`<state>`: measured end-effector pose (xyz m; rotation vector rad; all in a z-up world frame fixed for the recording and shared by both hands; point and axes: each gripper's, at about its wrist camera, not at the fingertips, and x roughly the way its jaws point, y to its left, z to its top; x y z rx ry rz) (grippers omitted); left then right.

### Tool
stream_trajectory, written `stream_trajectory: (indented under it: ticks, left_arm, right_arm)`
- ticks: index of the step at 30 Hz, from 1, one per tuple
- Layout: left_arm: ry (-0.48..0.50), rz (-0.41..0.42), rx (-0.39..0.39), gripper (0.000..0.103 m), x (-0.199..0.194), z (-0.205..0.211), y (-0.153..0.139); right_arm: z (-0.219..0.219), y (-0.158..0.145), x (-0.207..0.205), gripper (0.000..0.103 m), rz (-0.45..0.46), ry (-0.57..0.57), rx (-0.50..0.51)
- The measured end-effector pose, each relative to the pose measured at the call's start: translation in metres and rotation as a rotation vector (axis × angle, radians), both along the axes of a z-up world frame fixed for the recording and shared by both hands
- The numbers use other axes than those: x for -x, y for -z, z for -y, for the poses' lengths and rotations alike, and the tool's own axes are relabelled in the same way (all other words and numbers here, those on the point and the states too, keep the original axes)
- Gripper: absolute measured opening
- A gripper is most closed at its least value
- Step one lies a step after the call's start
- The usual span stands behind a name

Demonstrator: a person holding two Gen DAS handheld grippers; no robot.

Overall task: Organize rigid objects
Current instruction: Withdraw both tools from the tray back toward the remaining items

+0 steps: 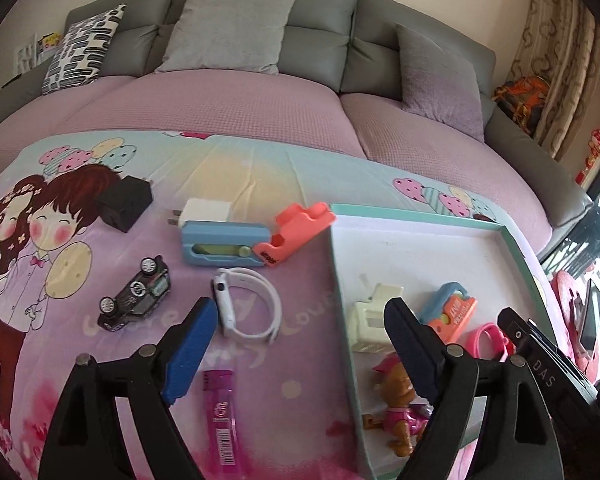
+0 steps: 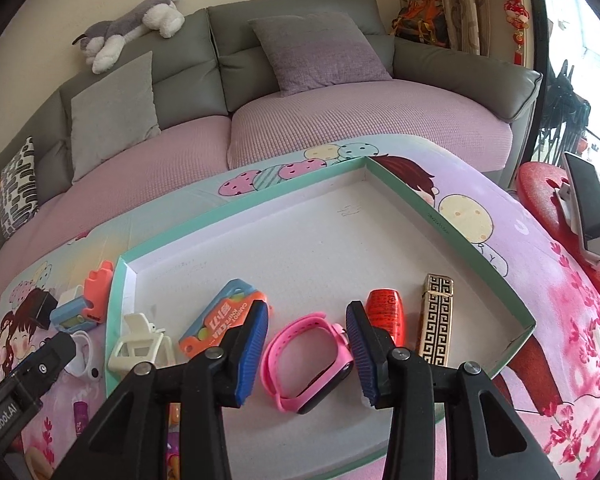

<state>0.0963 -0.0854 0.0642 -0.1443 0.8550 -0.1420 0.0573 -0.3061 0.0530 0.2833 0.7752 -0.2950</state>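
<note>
My left gripper (image 1: 300,344) is open and empty above the cloth, left of the teal-rimmed tray (image 1: 342,280). A white smartwatch (image 1: 246,306), a toy car (image 1: 136,294), a pink lighter (image 1: 220,416), a blue device (image 1: 224,248), a coral holder (image 1: 298,230), a white charger (image 1: 204,212) and a black block (image 1: 124,202) lie on the cloth. My right gripper (image 2: 306,344) is open around a pink watch (image 2: 304,360) that lies in the tray (image 2: 452,236). The tray also holds a white clip (image 2: 140,346), an orange-blue knife (image 2: 220,318), a red lighter (image 2: 384,312), a gold-patterned lighter (image 2: 436,320) and a toy dog (image 1: 400,408).
A grey sofa with pink seat covers (image 1: 236,108) and cushions stands behind the cartoon cloth (image 1: 60,248). A red stool with a phone (image 2: 592,208) stands at the right. The other gripper (image 2: 24,384) shows at the left edge of the right wrist view.
</note>
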Motion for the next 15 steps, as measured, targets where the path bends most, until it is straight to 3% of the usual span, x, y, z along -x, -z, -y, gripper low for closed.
stream_trajectory:
  ticks: [3, 8, 15]
  left_arm:
    - [-0.092, -0.034, -0.009, 0.087, -0.004, -0.023, 0.008]
    - [-0.215, -0.104, 0.043, 0.088, -0.008, -0.060, 0.024]
    - [-0.306, -0.086, 0.054, 0.088, -0.004, -0.083, 0.021]
  right_arm:
    - [-0.012, 0.002, -0.004, 0.052, 0.001, -0.045, -0.023]
    - [-0.034, 0.004, -0.009, 0.057, 0.002, -0.109, -0.033]
    - [-0.063, 0.004, -0.013, 0.065, 0.018, -0.197, -0.030]
